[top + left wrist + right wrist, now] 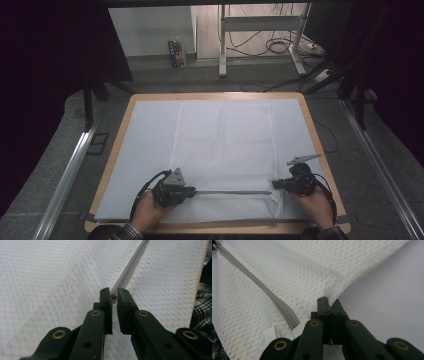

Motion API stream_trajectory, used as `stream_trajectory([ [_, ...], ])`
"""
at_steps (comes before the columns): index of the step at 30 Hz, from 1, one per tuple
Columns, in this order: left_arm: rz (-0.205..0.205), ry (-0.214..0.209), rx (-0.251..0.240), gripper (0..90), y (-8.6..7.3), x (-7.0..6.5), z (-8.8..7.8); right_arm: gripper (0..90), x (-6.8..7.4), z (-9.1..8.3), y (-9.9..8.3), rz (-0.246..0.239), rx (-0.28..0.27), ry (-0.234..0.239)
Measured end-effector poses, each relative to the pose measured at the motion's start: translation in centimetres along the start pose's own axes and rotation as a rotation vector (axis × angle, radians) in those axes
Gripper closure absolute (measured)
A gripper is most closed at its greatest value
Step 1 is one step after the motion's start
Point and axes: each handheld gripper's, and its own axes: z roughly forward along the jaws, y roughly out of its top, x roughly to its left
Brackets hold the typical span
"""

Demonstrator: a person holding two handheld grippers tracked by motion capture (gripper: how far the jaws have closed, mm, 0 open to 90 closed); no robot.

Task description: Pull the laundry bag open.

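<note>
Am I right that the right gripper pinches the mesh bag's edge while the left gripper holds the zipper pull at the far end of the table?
Not quite. The left gripper holds the zipper pull at the table's near end, by the person, as the high view shows. The right gripper does pinch the mesh bag edge.

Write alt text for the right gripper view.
The right gripper, jaws shut, pinches the edge of a white mesh bag, lifting it off a pale blue sheet. A grey zipper runs diagonally across the mesh to the jaws' left.
</note>
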Motion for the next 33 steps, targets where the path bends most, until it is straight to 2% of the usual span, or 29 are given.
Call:
stream_trajectory([
  [8,-0.012,0.005,-0.007,83.9,-0.6,0.3,-0.8,87.6,0.2,-0.7,0.1,-0.003,-0.036,0.005],
  [17,-0.016,0.013,-0.001,83.9,-0.8,0.2,-0.7,87.7,0.7,-1.5,0.2,-0.014,-0.076,0.013],
  [19,-0.006,0.032,0.012,83.9,-0.9,0.2,-0.7,87.7,0.8,-1.6,0.2,-0.016,-0.079,0.008],
  [33,-0.033,0.031,0.004,83.9,-1.5,0.7,-1.3,87.7,0.8,-1.8,0.2,-0.016,-0.092,0.01],
])
